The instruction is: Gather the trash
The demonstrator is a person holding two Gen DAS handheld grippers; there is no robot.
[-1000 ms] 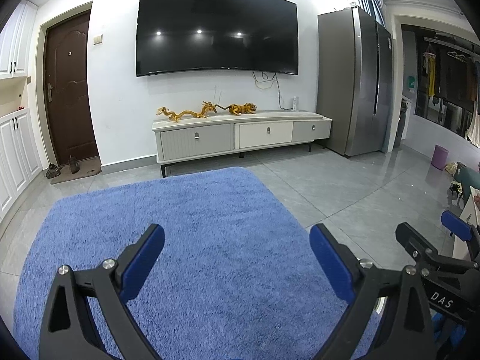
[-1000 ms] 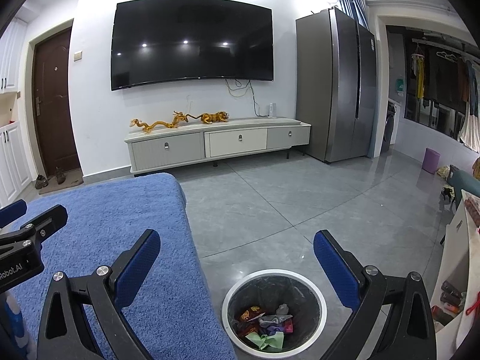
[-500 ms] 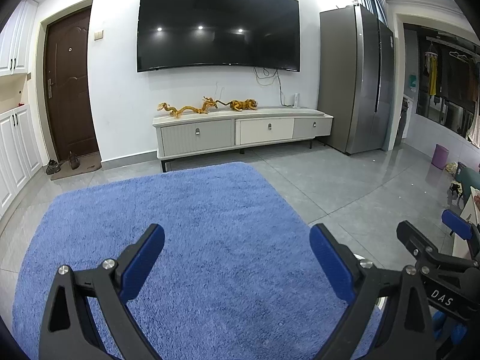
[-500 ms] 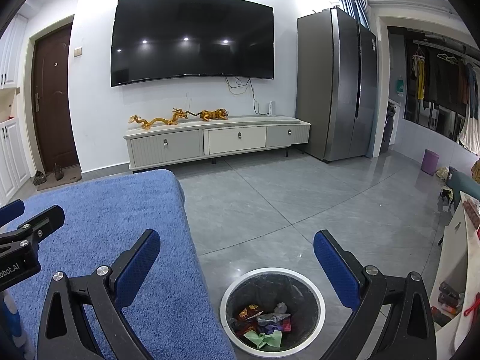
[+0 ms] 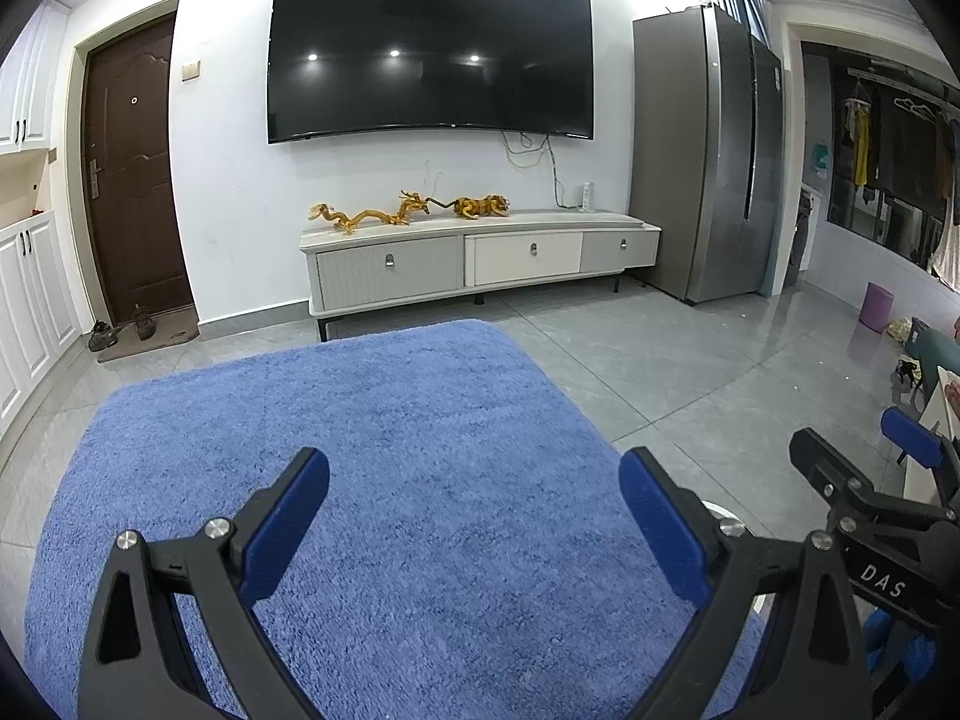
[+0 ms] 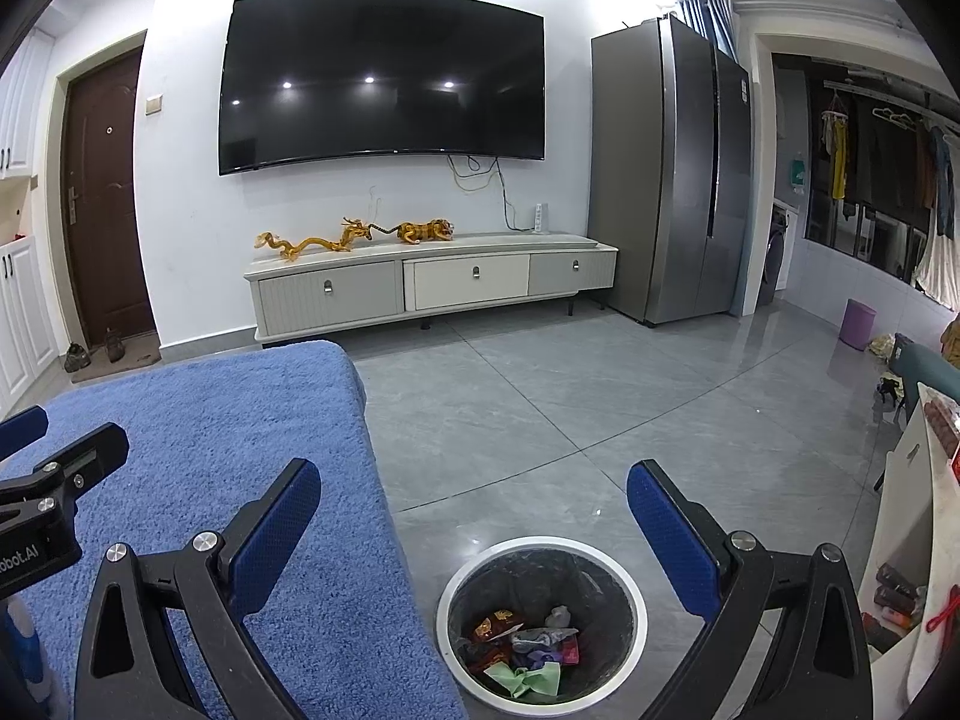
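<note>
The left hand-held gripper [image 5: 474, 516] is spread wide with nothing between its blue pads [image 5: 288, 531], hovering above the blue carpet [image 5: 390, 450]. The right hand-held gripper [image 6: 474, 531] is likewise wide and empty; it sits over the carpet's right edge and the grey tiled floor [image 6: 570, 414]. In the left wrist view the right hand-held gripper shows at about 4 o'clock, just beside the left one.

In the right wrist view a white-rimmed trash bin [image 6: 630, 588] with a dark liner stands on the floor at about 6 o'clock, just beside the carpet edge and between that gripper's fingers in the picture. Inside lies the trash [image 6: 525, 651]: red and orange wrappers, a grey crumpled piece and a green scrap.

At 12 o'clock a large television [image 6: 381, 75] hangs on the white wall above a low TV cabinet [image 6: 432, 285] carrying golden dragon figurines [image 6: 354, 237]. A steel refrigerator [image 6: 672, 174] stands at 2 o'clock, a brown door [image 6: 105, 204] at 10 o'clock.
</note>
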